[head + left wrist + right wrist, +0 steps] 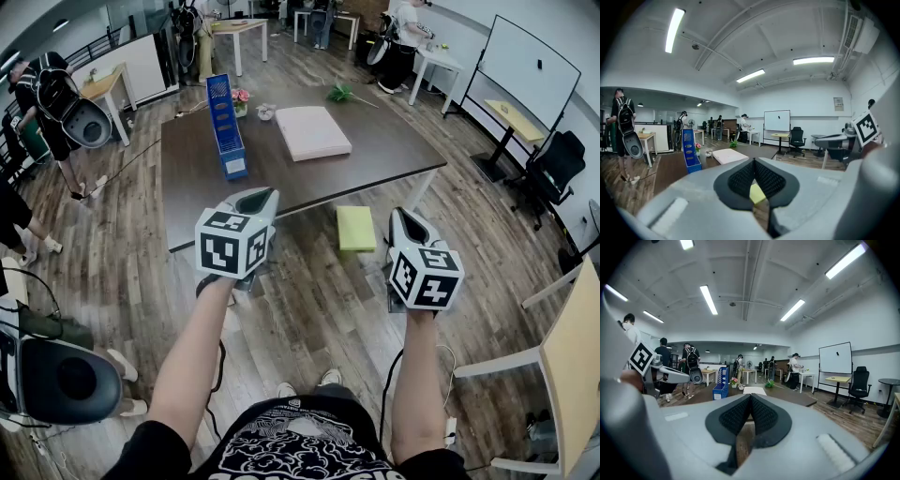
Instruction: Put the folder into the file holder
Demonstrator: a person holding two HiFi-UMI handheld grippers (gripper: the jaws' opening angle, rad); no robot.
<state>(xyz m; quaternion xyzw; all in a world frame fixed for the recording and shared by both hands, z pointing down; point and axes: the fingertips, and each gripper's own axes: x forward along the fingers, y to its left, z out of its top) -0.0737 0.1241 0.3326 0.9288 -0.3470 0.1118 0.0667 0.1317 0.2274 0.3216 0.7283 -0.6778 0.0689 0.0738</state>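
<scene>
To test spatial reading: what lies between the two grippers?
In the head view, a yellow-green square pad shows between the left gripper and the right gripper.

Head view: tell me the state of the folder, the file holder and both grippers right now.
file holder: standing upright on the table, nothing visible in it.
folder: lying flat on the table, apart from the file holder.
left gripper: shut, nothing between its jaws.
right gripper: shut, nothing between its jaws.
</scene>
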